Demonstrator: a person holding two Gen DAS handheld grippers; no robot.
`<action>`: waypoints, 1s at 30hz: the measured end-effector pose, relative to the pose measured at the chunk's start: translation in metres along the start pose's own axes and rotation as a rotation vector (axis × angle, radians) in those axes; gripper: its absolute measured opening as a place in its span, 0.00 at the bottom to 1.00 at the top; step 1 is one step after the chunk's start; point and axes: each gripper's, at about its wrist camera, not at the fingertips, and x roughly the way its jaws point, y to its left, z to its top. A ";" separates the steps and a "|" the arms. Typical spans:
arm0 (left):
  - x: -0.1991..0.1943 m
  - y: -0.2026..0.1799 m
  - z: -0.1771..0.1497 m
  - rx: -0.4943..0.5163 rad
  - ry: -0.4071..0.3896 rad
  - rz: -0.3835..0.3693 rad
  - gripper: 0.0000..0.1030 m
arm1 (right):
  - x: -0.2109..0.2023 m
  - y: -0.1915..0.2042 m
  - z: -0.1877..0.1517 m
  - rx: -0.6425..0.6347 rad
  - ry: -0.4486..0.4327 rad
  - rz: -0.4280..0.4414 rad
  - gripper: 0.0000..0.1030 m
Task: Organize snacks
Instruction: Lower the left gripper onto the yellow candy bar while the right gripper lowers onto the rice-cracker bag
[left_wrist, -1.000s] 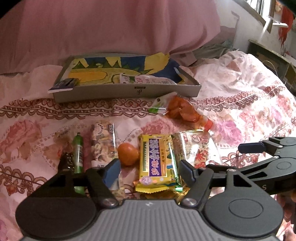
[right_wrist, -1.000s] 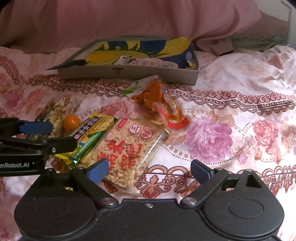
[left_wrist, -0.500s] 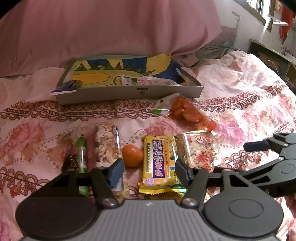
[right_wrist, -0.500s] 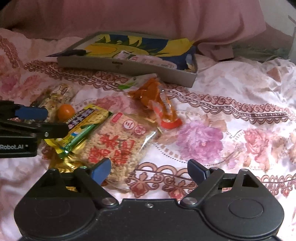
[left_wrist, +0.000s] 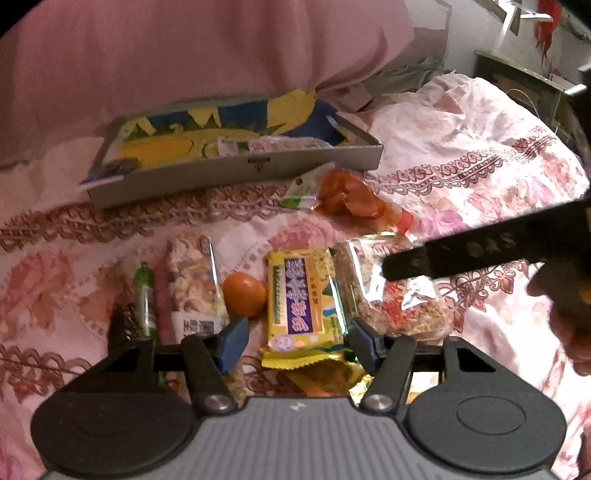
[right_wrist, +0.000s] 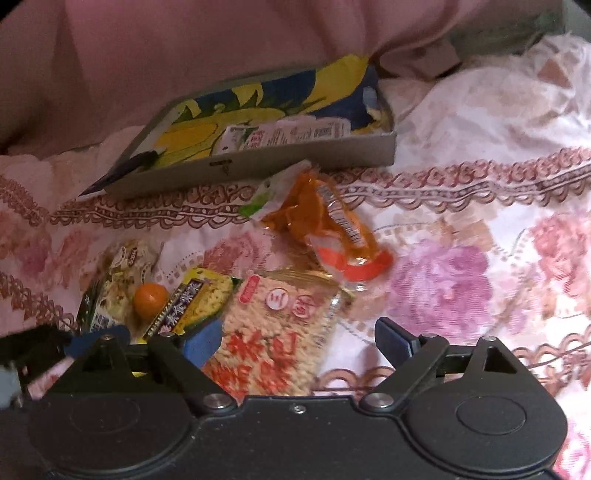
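Left gripper and right gripper, both apart, hover over crinkly rectangular foil packets on quilted bedspread.

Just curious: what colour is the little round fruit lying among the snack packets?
Orange, clearest in the left wrist view.

One shallow box lies on the bedspread, with one white packet inside it. In front of the box lie one orange fruit, one green tube and five wrapped snack packets.
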 end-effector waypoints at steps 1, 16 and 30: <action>0.001 0.001 -0.001 -0.002 0.004 -0.003 0.63 | 0.004 0.003 0.001 0.004 0.010 0.001 0.88; 0.007 0.003 -0.002 -0.008 0.018 -0.026 0.59 | 0.016 0.018 -0.006 -0.083 0.060 -0.043 0.84; 0.009 0.002 0.002 0.037 -0.016 -0.031 0.68 | 0.002 -0.009 -0.008 -0.029 0.122 -0.052 0.82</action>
